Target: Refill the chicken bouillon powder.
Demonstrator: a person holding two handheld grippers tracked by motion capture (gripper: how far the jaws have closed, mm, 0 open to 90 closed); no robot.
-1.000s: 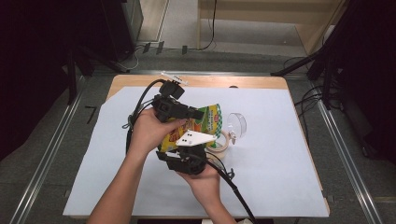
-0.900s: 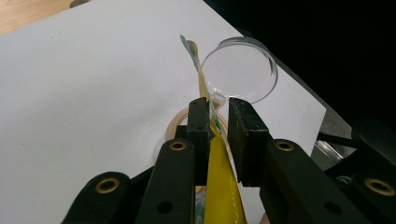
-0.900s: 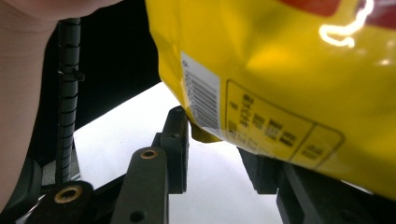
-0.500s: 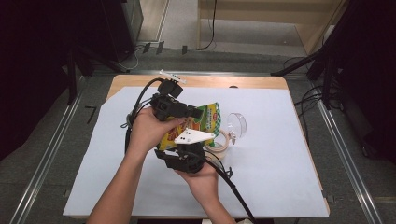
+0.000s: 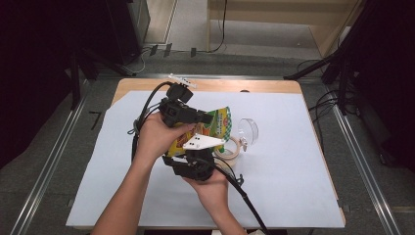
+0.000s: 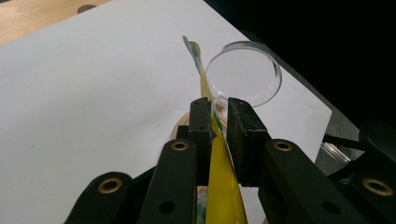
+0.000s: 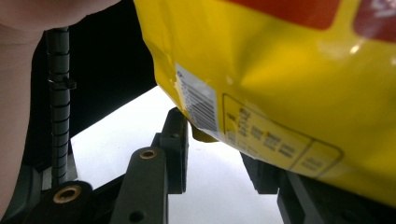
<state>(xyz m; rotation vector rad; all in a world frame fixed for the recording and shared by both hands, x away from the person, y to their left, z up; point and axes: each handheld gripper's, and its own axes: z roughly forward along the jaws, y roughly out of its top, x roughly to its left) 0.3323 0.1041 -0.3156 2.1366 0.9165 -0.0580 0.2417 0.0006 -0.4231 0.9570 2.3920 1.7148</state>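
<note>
Little had moved since 1.0 s earlier: both hands kept the same hold, the bag barely shifted.

High view: yellow snack bag (image 5: pixel 215 128) was held above the bench (image 5: pixel 293 196), between the left gripper (image 5: pixel 198 116) at its far side and the right gripper (image 5: pixel 205 155) at its near side. Tape roll (image 5: pixel 230 147) and clear dish (image 5: pixel 248 131) lay just right of it.

Left gripper view: fingers (image 6: pixel 201 126) pinched the bag's top edge; its long axis ran away from them toward the dish (image 6: pixel 243 74).

Right gripper view: fingers (image 7: pixel 175 144) stood spread, with the bag's lower corner (image 7: pixel 205 134) between them, seemingly not yet clamped. Closing the right gripper looked like the next step.
</note>
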